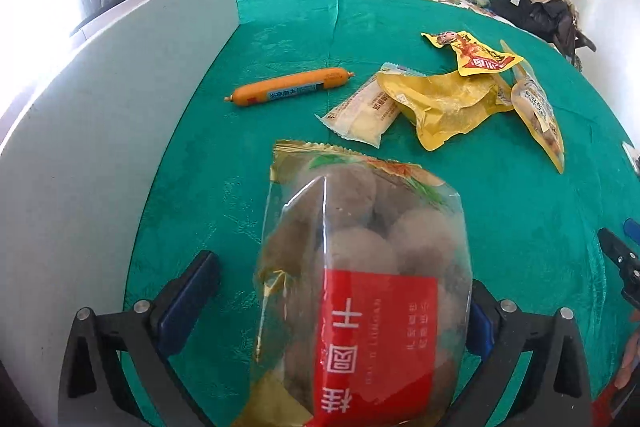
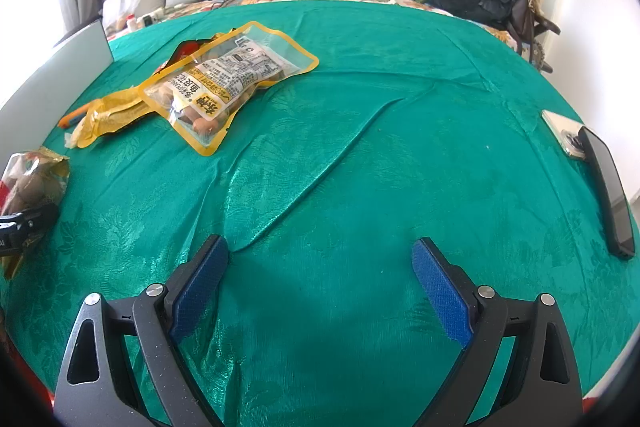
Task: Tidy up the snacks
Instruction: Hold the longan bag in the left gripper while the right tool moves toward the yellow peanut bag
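**Snacks on the green bed cover, one bag between the left fingers**

A grey board [image 1: 120, 115] stands upright along the left edge of the bed, whose green cover [image 2: 400, 155] carries everything. Near the board lies an orange sausage [image 1: 289, 87], on its own and apart from the rest. Toward the bed's near edge, the left gripper [image 1: 340, 311] has its fingers spread wide around a clear bag of round brown fruit [image 1: 360, 267] with a red label. The right finger appears to touch the bag's side, the left finger [image 1: 188, 299] stands clear of it, so the bag is not clamped; whether it rests on the cover or is propped cannot be told.

Further toward the headboard and to the right sits a loose pile: a pale wrapped cake [image 1: 364, 111], overlapped by a plain yellow pouch [image 1: 444, 107], then a yellow printed packet [image 1: 476, 55] on top, and a yellow-edged clear pouch of small snacks [image 1: 538, 115] at the right end.

The right gripper [image 2: 320, 287] hovers over bare cover near the near edge, fingers wide apart and holding nothing. By the right edge of the bed lie a dark phone [image 2: 610, 187] and a light one [image 2: 564, 133], touching each other.
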